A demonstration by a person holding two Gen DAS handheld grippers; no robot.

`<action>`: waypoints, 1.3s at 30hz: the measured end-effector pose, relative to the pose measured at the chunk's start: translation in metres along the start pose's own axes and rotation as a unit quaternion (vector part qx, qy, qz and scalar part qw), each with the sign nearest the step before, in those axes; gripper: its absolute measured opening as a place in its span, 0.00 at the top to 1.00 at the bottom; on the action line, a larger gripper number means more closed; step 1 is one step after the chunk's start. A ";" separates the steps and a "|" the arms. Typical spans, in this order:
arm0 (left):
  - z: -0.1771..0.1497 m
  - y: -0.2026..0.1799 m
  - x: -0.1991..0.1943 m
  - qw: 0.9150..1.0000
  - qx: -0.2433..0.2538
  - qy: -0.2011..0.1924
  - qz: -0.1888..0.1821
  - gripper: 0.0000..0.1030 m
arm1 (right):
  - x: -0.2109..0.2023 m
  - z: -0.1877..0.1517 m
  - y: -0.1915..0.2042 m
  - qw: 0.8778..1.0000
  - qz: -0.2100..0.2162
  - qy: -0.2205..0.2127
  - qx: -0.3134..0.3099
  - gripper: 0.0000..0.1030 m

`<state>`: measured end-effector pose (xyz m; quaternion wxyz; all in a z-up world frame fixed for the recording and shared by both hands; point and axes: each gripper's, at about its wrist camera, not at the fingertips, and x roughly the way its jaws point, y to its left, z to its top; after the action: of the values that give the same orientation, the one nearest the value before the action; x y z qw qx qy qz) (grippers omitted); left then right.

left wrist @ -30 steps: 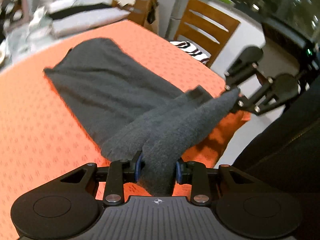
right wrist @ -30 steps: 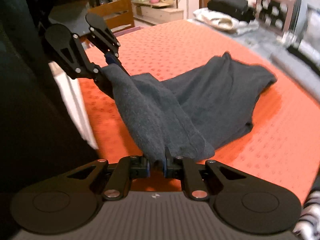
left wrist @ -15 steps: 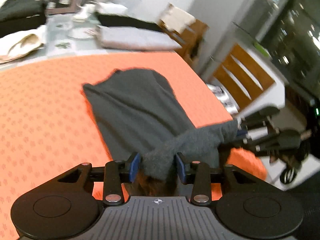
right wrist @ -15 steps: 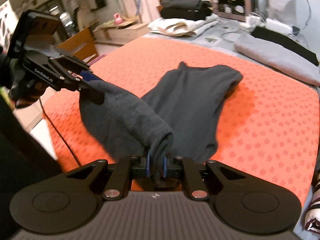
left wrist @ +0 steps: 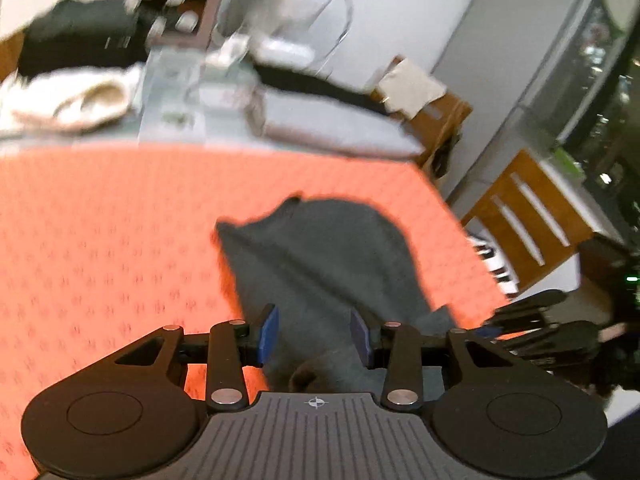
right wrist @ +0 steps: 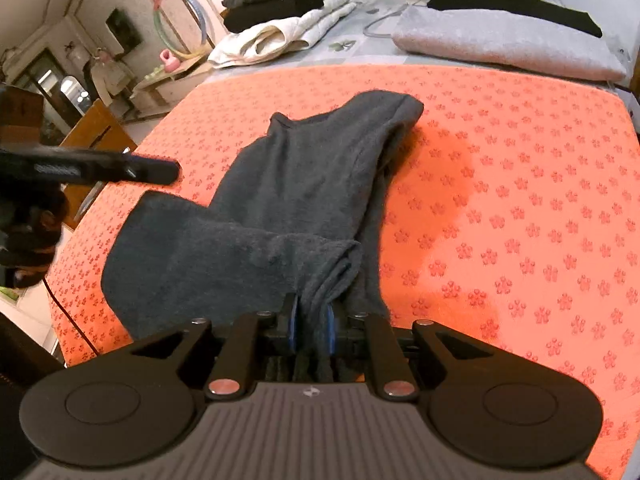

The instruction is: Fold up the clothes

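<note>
Left hand-held gripper (left wrist: 314, 334) now spread, dark garment (right wrist: 304, 184) released; right hand-held gripper (right wrist: 311, 326) still clamped on garment.

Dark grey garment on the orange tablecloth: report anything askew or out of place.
The dark grey garment lies diagonally on the orange tablecloth, its near end bunched in a thick roll rather than folded flat. The right gripper clamps that roll; the left gripper is open.

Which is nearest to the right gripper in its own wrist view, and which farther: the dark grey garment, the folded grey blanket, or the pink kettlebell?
1. Dark grey garment: between the right gripper's fingers.
2. Folded grey blanket: beyond the orange cloth, right.
3. Pink kettlebell: far left, off the table.
</note>
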<state>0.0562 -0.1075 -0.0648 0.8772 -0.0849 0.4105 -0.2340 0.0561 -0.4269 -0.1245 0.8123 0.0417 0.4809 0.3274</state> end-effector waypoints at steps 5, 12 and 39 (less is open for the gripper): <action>-0.002 -0.010 -0.024 0.998 0.023 0.026 -0.049 0.60 | -0.021 0.000 0.017 0.998 -0.046 -0.016 -0.039 0.78; -0.030 -0.015 -0.001 0.994 0.039 0.083 -0.060 0.65 | -0.038 0.012 0.052 0.987 -0.062 -0.047 -0.139 0.77; -0.075 -0.032 -0.007 0.997 0.065 0.034 0.037 0.48 | -0.019 -0.017 0.072 0.981 -0.096 -0.046 -0.163 0.63</action>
<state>-0.0153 -0.1294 -0.0979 0.8745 -0.0043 0.4269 -0.2301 0.0009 -0.3860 -0.0915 0.8573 -0.1230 0.3847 0.3193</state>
